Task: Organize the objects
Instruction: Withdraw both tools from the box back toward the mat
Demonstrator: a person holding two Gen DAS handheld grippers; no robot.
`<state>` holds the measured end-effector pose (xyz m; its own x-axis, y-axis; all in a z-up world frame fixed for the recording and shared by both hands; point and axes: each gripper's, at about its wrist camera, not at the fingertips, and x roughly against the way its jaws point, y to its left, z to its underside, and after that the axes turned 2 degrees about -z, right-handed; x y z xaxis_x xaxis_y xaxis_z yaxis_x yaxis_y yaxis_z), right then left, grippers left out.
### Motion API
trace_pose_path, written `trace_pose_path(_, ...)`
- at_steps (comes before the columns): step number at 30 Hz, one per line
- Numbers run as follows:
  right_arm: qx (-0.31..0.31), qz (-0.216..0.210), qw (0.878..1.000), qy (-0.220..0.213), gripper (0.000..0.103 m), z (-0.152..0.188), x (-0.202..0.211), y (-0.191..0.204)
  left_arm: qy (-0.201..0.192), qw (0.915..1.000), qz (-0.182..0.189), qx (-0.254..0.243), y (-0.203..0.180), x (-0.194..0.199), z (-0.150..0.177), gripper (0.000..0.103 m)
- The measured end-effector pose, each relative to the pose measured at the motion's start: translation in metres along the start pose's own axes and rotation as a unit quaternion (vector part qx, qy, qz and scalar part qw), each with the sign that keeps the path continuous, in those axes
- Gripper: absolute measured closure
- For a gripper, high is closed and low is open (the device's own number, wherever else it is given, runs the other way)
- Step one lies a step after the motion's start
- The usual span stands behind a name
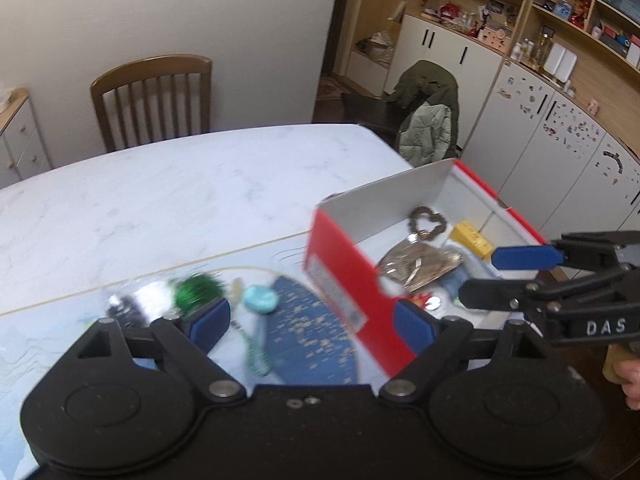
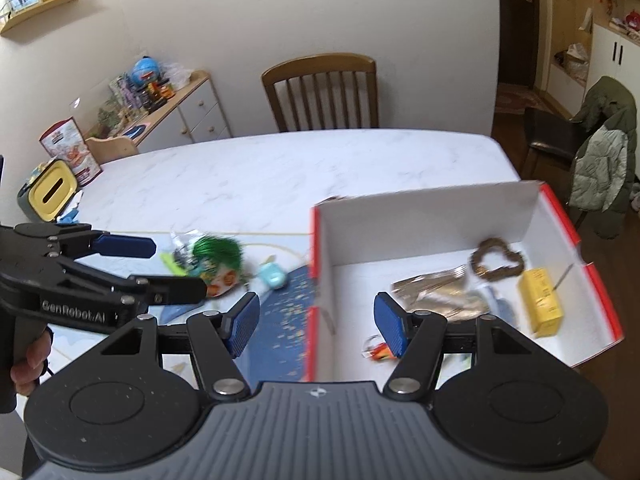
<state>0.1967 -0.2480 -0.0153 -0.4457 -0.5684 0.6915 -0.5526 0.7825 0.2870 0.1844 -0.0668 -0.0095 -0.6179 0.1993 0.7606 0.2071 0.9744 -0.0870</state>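
At the right of both frames, we are viewing a red box sitting on the white table, its white interior holding a brown wreath, a yellow carton and a silver packet. We are holding the left gripper spread wide, grasping nothing, its pads straddling the box's near corner. The right gripper is likewise standing released and empty, its pads either side of the box's left wall. At centre left, outside the box, a green pom-pom and a teal item are lying on a blue mat, blurred.
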Motion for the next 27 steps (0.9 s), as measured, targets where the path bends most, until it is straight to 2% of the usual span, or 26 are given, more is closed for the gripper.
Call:
trace_pose_path(7,-0.001,-0.003,1.0,0.011,0.039,0.008,-0.016,0.035,0.001,0.9999,-0.01,0.007,0.041,0.005,0.014,0.009)
trace_pose_path(11,-0.008,-0.006,1.0,0.015,0.034,0.01,-0.027,0.05,-0.001,0.9998,-0.015,0.013,0.062,0.006,0.021,0.001)
trace_pose_path(18,-0.011,-0.004,1.0,0.021,0.028,0.01,-0.053,0.076,0.017,0.9985,-0.03,0.041,0.104,-0.008,0.033,0.0)
trace_pose_path(27,-0.022,0.015,0.999,0.035,0.025,0.007,-0.095,0.1,-0.001,0.9961,-0.064,0.061,0.154,-0.026,0.053,0.0)
